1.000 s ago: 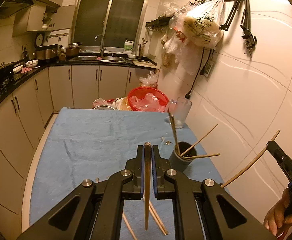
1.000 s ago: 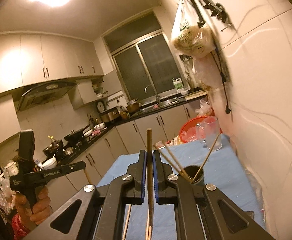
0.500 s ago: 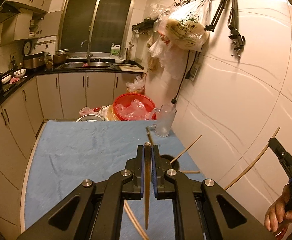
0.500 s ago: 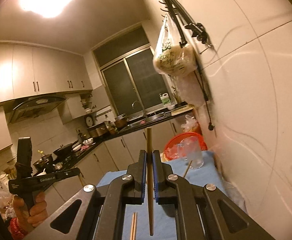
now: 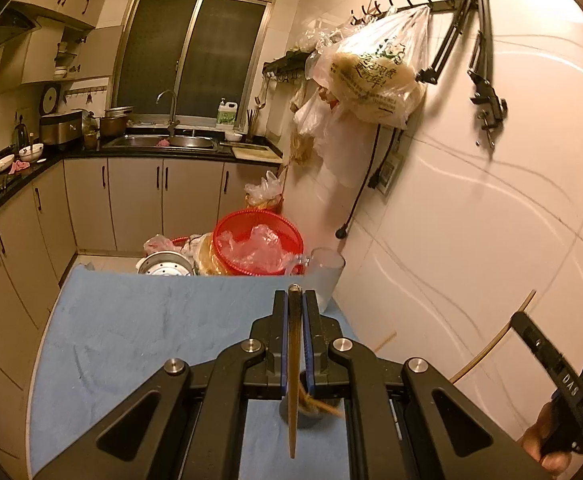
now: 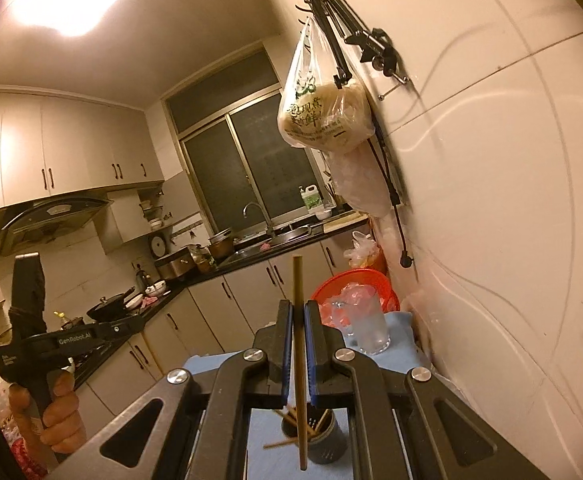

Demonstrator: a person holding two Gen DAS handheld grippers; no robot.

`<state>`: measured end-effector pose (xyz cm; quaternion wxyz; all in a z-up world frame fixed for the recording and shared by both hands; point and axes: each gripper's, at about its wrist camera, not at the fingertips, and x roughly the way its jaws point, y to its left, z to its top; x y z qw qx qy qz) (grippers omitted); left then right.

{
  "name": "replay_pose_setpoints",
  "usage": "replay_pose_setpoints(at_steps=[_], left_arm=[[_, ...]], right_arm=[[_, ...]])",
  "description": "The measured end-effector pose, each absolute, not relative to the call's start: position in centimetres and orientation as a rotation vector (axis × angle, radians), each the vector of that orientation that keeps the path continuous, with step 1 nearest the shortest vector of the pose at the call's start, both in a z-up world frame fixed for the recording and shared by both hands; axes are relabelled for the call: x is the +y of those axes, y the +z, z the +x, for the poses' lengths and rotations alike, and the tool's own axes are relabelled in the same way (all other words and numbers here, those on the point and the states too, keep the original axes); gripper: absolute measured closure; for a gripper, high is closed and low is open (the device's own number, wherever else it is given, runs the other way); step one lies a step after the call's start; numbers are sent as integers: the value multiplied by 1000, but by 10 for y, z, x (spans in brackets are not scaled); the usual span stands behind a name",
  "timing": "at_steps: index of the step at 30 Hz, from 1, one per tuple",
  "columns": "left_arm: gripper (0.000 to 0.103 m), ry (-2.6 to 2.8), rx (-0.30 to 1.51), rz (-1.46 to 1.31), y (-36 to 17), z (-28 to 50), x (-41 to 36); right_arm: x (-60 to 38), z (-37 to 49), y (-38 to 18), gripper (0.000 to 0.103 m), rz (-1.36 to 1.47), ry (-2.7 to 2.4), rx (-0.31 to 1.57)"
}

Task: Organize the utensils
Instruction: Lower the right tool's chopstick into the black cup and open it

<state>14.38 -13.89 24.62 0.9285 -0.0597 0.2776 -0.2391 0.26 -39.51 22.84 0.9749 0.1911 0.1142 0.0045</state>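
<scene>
My left gripper (image 5: pixel 294 300) is shut on a brown chopstick (image 5: pixel 293 380) that hangs down between the fingers above the blue cloth. A dark cup (image 5: pixel 311 416) with chopsticks in it shows just behind and below it. My right gripper (image 6: pixel 299 312) is shut on a pale chopstick (image 6: pixel 299 360) that stands nearly upright, its lower end in front of the dark cup (image 6: pixel 327 444), which holds several chopsticks. The right gripper also shows at the right edge of the left wrist view (image 5: pixel 547 356), and the left gripper at the left of the right wrist view (image 6: pixel 71 338).
A blue cloth (image 5: pixel 139 328) covers the table. A glass jug (image 5: pixel 325 276) stands at its far right corner, a red basket (image 5: pixel 257 242) and a metal pot (image 5: pixel 165 266) behind it. The tiled wall (image 5: pixel 471 220) is close on the right. Bags hang from hooks above.
Both grippers have risen and tilted upward with their chopsticks. The cup has slid down in both views and now lies under the fingers.
</scene>
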Motion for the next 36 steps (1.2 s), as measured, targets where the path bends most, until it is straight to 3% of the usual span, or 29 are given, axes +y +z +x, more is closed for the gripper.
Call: replay_pose_setpoints(at_steps=[17, 36], left_arm=[[96, -490, 598, -194, 211, 214, -175], [96, -508, 645, -86, 153, 198, -190]], right_arm=[[-401, 85, 199, 96, 388, 3, 289], [-393, 108, 129, 96, 376, 5, 439]])
